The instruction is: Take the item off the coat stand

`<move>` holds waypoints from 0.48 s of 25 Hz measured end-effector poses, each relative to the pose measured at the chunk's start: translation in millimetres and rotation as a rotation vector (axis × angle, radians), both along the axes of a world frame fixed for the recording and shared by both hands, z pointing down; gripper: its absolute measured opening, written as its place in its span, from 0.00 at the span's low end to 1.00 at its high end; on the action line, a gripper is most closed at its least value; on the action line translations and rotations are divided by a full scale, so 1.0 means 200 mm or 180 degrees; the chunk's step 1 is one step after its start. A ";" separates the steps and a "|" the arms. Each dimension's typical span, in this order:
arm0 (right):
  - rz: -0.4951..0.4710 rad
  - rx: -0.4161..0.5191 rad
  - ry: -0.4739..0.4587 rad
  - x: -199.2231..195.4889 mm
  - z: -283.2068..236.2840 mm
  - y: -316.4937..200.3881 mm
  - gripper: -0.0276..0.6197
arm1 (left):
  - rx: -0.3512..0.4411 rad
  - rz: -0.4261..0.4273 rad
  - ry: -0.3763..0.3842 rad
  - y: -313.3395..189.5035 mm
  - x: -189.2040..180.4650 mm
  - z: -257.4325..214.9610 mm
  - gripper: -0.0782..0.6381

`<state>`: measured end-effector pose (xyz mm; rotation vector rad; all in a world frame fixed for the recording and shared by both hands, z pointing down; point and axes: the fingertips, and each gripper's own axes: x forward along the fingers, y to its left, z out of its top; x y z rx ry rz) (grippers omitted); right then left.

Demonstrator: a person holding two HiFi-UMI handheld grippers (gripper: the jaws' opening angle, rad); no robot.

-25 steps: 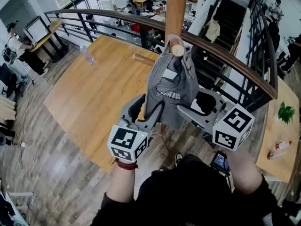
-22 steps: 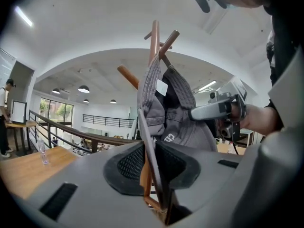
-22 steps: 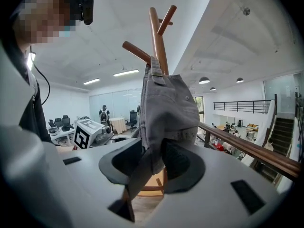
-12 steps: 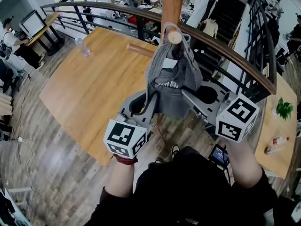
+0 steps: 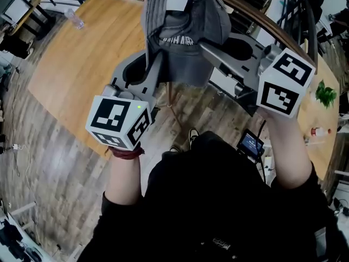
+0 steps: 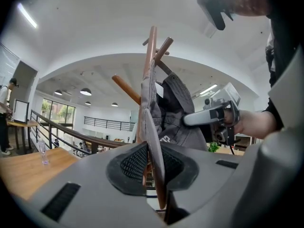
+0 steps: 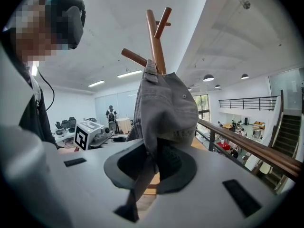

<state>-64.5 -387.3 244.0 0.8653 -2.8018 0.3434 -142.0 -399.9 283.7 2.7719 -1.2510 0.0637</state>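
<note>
Thing: a grey cloth baseball cap (image 5: 185, 31) with pale lettering on its side.
Where it is: at the top middle of the head view, between both tongs and above the floor. In the right gripper view its top edge lies against the brown wooden coat stand (image 7: 154, 37), just under the forked pegs. We cannot tell whether it is still hooked on a peg.
Left tongs (image 6: 152, 167): they have just been closing and now pinch the cap's brim, which shows edge-on between the black pads.
Right tongs (image 7: 154, 167): they have just been closing too, and they clamp soft cloth at the crown's lower edge. A strip of it hangs below the pads.
How it will handle: we judge it light and not fragile. The crown looks limp and will fold and sag, while the brim looks stiffer and keeps its curve. Woven cloth should not slip much under ribbed pads.
Where to hold: we think the brim gives the firmer hold, with the opposite rim as a second hold so that the cap stays spread.
Risk: we reckon cloth could snag on a peg if it is pulled sideways.
Containers: a clear plastic bottle (image 5: 73, 18) stands on the light wooden counter (image 5: 82, 70) at upper left. It is too small for us to tell what is in it.
</note>
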 end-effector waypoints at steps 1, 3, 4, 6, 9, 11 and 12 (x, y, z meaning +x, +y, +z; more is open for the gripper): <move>-0.0018 -0.0011 -0.0025 0.01 -0.01 0.00 0.13 | 0.0016 -0.0008 -0.0004 0.00 0.00 -0.01 0.17; -0.0039 -0.0014 -0.0042 0.02 -0.03 0.00 0.12 | 0.0048 -0.0037 -0.0005 0.01 0.01 -0.04 0.17; -0.0050 -0.0008 -0.0031 0.01 -0.04 0.01 0.12 | 0.0054 -0.0053 0.0001 0.02 0.01 -0.05 0.17; -0.0081 0.0005 -0.0011 0.01 -0.03 0.04 0.12 | 0.0055 -0.0069 0.0010 0.06 0.00 -0.04 0.17; -0.0135 -0.0004 -0.0032 0.04 -0.02 0.06 0.12 | 0.0073 -0.0072 -0.0017 0.08 0.03 -0.02 0.17; -0.0155 -0.0006 -0.0051 0.05 -0.03 0.05 0.12 | 0.0072 -0.0093 -0.0001 0.08 0.05 -0.03 0.17; -0.0163 -0.0005 -0.0057 0.05 -0.04 0.05 0.12 | 0.0051 -0.0103 0.0028 0.07 0.04 -0.05 0.17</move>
